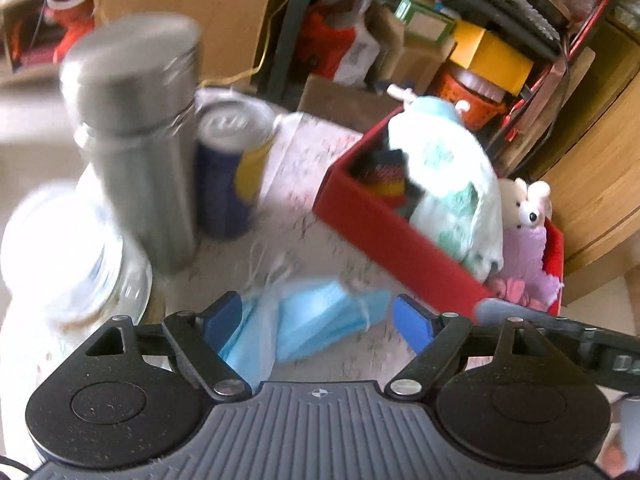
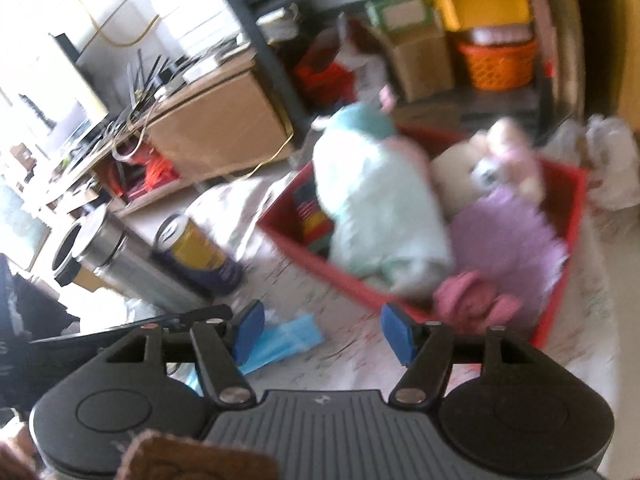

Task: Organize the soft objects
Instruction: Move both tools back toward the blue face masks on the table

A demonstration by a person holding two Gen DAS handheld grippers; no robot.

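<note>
The red bin (image 1: 384, 236) sits on the pale patterned tabletop (image 1: 312, 160) and serves as the anchor for everything else. Inside it, the biggest item is a mint-and-white plush (image 1: 452, 184) lying along the bin's length, its teal top toward the far end. Beside that, at the bin's right side, a lilac plush (image 2: 508, 236) with a small white bear-like head (image 1: 528, 204) leans against the wall, and a pink soft toy (image 2: 472, 300) lies at the near corner. A dark striped item (image 1: 384, 180) is tucked at the bin's far-left inner corner — too blurred to name.

Left of the bin, well apart from it, stands a stainless steel flask (image 1: 136, 132), with a blue-and-yellow drink can (image 1: 232, 168) just beside it on the bin side. Nearer the camera than the flask is a clear glass jar (image 1: 72, 256).

In front of the bin's near wall lies a stack of light-blue face masks (image 1: 316, 324) with white ear loops, flat on the tabletop.

The left gripper (image 1: 318, 322) hangs above the masks with its blue pads spread wide — the masks show between them, not pinched. The right gripper (image 2: 322, 332) is released too, nothing between its pads; the bin's near wall is just beyond its right finger (image 2: 396, 332).
</note>
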